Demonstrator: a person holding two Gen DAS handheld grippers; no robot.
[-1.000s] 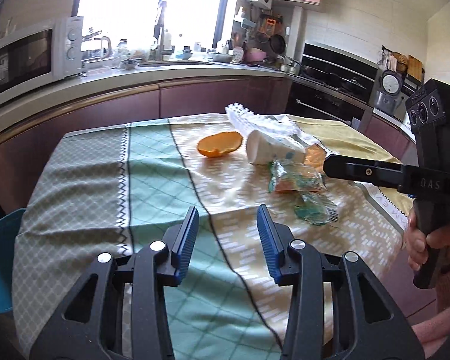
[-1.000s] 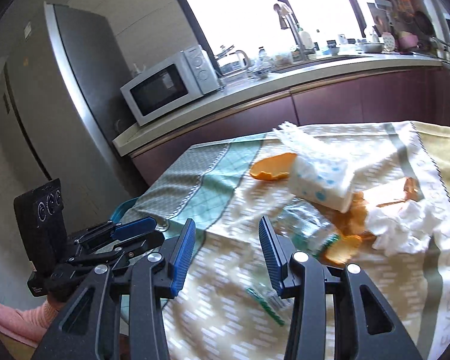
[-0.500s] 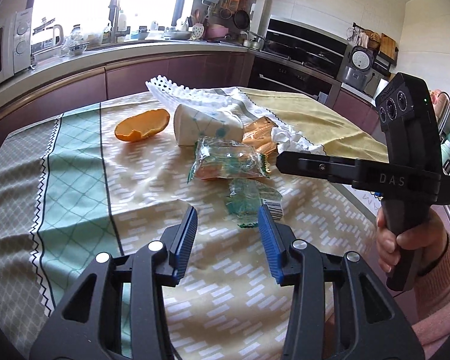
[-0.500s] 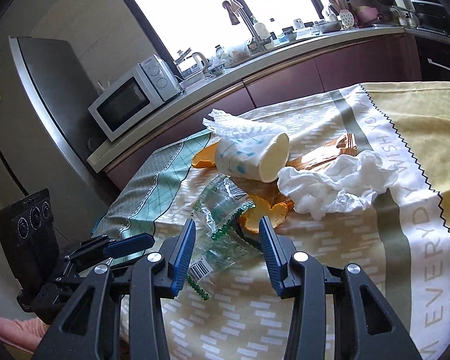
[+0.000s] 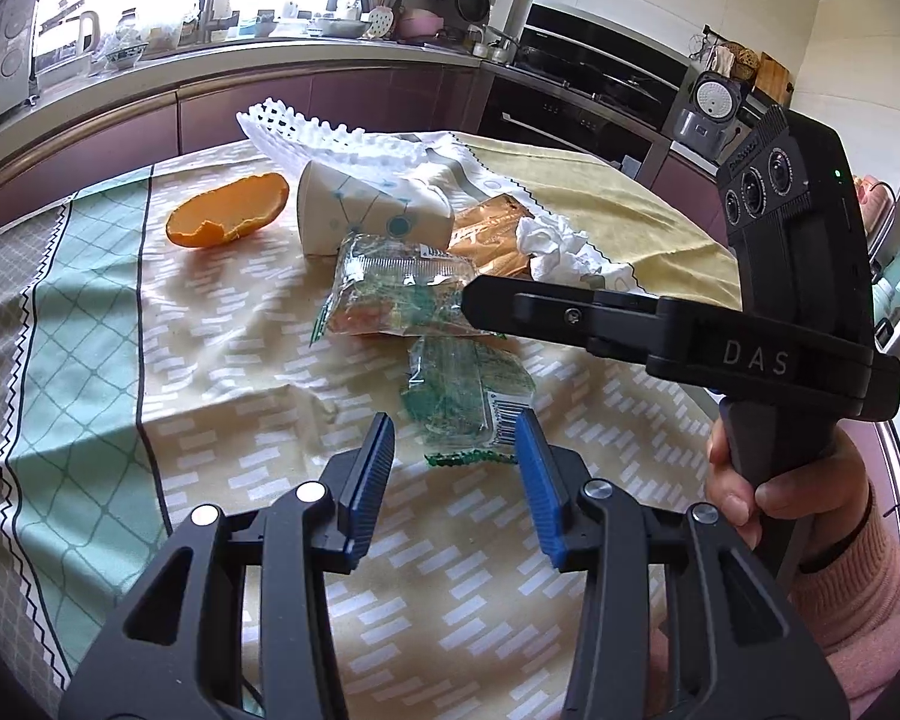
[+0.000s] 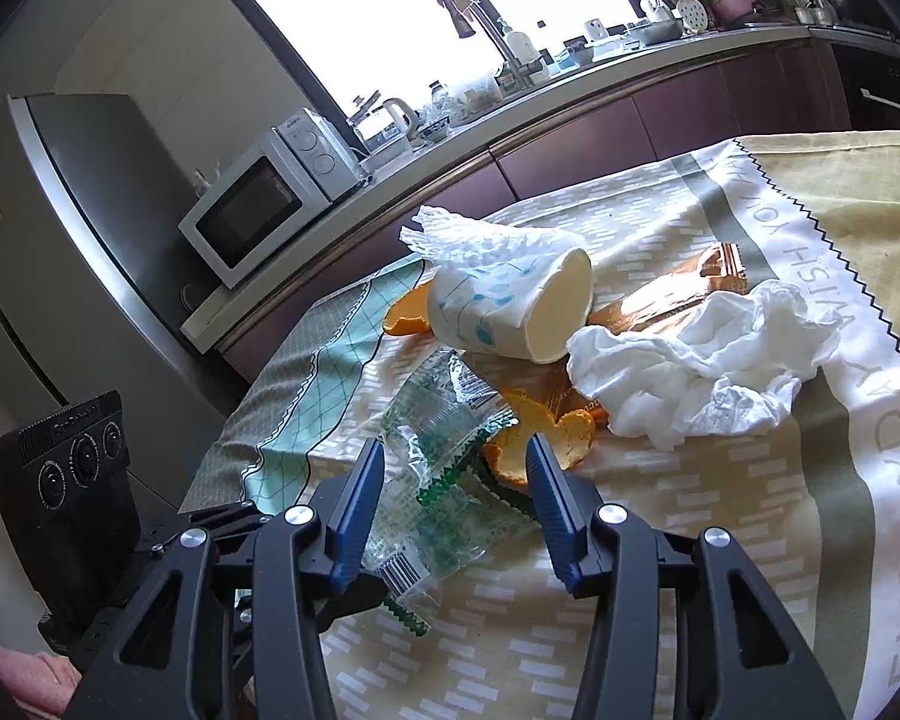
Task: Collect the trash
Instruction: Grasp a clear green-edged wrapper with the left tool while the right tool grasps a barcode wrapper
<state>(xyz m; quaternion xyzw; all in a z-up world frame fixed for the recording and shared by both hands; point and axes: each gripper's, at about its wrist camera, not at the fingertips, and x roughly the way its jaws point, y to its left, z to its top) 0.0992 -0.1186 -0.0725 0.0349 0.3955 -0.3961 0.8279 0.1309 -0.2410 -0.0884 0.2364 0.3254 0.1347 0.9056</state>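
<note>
Both the left hand-held gripper (image 5: 455, 443) and the right hand-held gripper (image 6: 455, 468) (its jaws just widening) hover apart, gripping nothing, over clear green wrappers (image 5: 462, 390) mid-counter (image 5: 222, 324), beside a tipped paper cup (image 6: 510, 312).

Each gripper is a black plastic frame with triangular cut-outs, round silver screw heads at its pivots, and two fingers (image 5: 369, 468) faced with ribbed blue pads. The right gripper (image 5: 480, 300), seen from the side, carries the pale letters "DAS", a small screw, and a black camera block (image 5: 792, 192) with three round lenses and a green light. A pink knitted sleeve (image 5: 858, 588) covers the wrist.
</note>
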